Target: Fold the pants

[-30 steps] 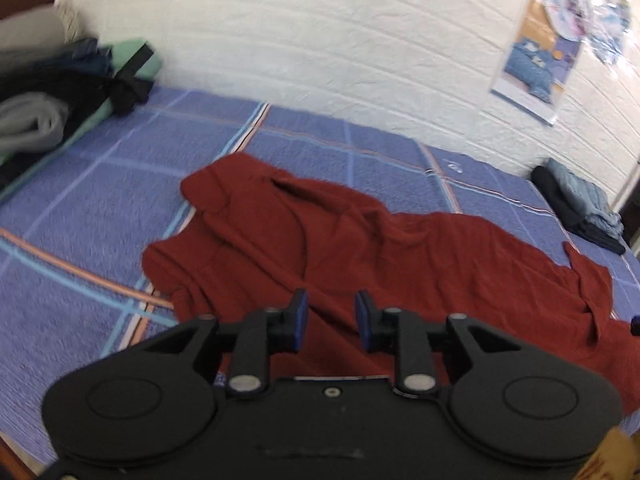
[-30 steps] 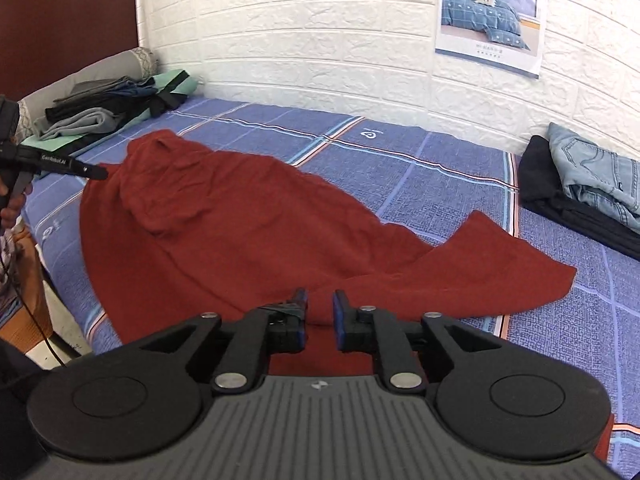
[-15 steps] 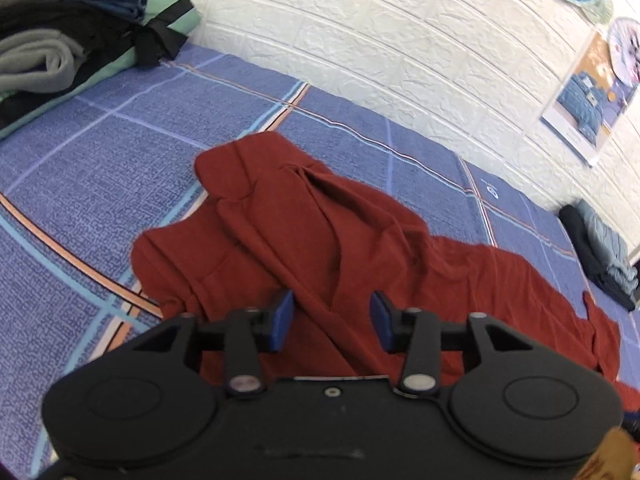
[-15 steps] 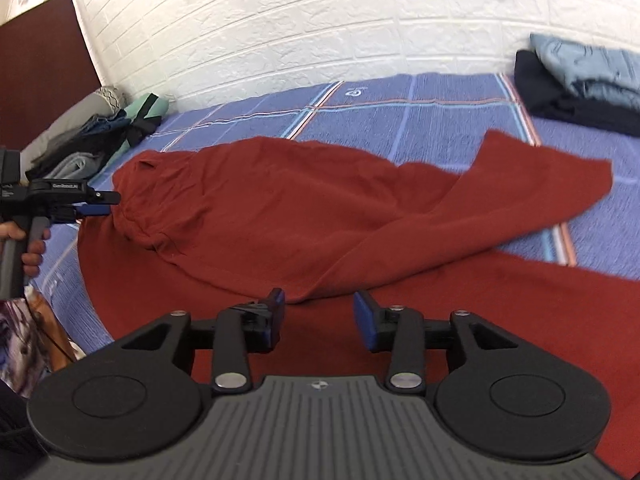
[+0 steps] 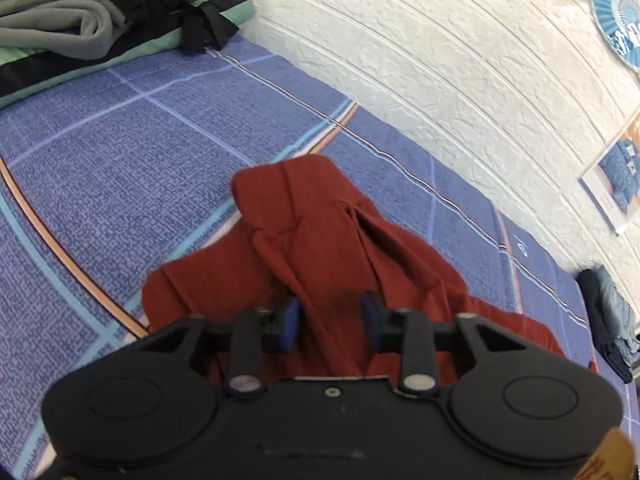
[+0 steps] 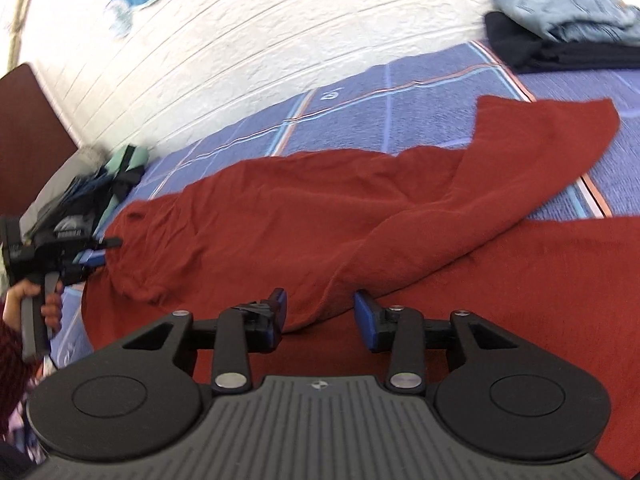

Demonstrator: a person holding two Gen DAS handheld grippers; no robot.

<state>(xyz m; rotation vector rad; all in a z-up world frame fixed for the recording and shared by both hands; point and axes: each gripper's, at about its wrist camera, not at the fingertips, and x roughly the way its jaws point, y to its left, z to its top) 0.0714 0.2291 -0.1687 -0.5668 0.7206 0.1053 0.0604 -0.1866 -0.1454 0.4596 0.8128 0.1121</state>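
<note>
Dark red pants (image 5: 328, 248) lie crumpled on the blue checked bed (image 5: 120, 168). In the right wrist view the pants (image 6: 320, 216) stretch across the bed, one leg lying over the other. My left gripper (image 5: 330, 322) is open, low over a raised fold at the waist end, with the fold between its blue pads. It also shows in the right wrist view (image 6: 94, 258) at the pants' left end. My right gripper (image 6: 320, 316) is open, its pads either side of the upper leg's folded edge.
A pile of grey, black and green clothes (image 5: 100, 20) lies at the bed's head end. Folded jeans on dark clothes (image 6: 568, 36) sit at the far right by the white brick wall (image 6: 240, 60). A brown headboard (image 6: 32, 120) stands at the left.
Both grippers have opened wider and dropped closer to the pants. The left one has moved in over the waist fold, the right one onto the leg's folded edge.
</note>
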